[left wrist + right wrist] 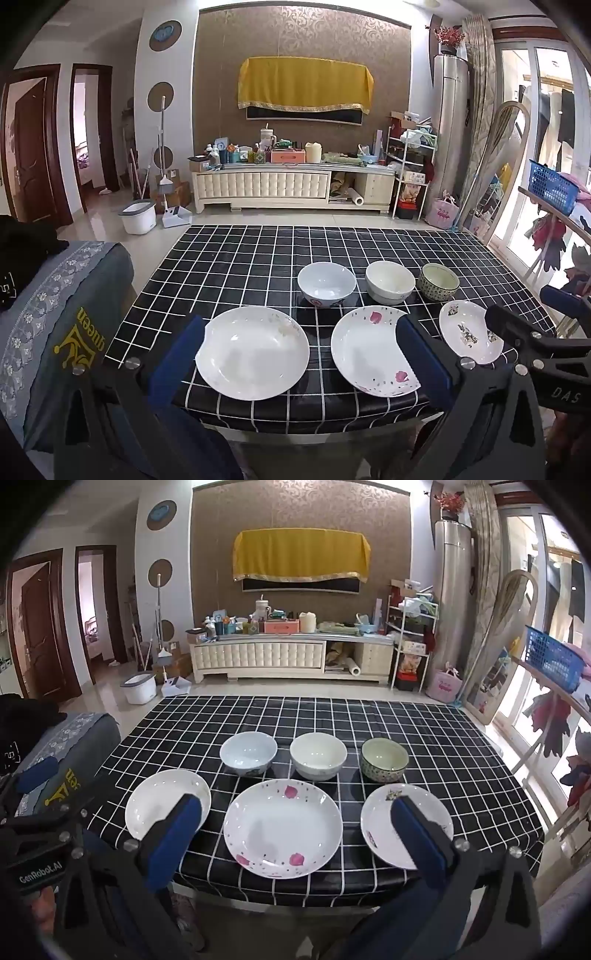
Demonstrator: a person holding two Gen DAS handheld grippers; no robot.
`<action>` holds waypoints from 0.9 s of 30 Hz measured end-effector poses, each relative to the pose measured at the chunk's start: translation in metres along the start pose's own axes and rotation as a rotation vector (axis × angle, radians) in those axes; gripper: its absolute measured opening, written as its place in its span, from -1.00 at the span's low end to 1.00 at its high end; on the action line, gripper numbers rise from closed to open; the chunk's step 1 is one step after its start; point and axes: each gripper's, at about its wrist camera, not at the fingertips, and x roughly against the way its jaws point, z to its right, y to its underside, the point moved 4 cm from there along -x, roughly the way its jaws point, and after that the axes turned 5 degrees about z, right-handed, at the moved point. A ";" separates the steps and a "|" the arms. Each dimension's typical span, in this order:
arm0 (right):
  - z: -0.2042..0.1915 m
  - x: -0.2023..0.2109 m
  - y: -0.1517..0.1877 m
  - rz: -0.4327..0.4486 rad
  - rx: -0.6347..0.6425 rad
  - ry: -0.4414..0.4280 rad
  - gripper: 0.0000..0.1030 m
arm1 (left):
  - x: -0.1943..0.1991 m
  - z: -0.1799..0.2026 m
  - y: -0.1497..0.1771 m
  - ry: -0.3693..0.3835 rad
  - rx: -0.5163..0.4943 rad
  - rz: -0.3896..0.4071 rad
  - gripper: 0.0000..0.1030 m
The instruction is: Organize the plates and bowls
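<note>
Both left gripper (299,354) and right gripper (295,830) gape wide, empty; glossy white ceramic plates (282,827) at the table's near edge could slip off

A brown patterned wall (303,44) fills the top middle; a yellow cloth (304,83) hangs on it; below stands a long white cabinet (291,184) full of small things; 2 dark doors (33,144) are at the left; bright windows (539,147) shine at the right; the floor (103,218) is pale and shiny.
</note>
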 end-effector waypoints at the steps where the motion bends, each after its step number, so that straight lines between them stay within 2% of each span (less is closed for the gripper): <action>1: 0.000 0.000 -0.001 -0.003 0.005 -0.006 1.00 | 0.003 -0.003 0.001 0.008 0.008 0.009 0.99; 13: 0.000 -0.002 0.001 -0.011 -0.003 -0.010 1.00 | 0.003 -0.011 0.003 0.010 0.001 0.002 0.99; 15: -0.001 -0.002 0.000 -0.013 -0.004 -0.011 1.00 | 0.004 0.000 0.003 0.009 -0.010 0.001 0.99; 27: 0.000 -0.002 0.002 -0.032 -0.007 -0.023 1.00 | 0.004 0.003 0.005 0.016 -0.022 -0.008 0.99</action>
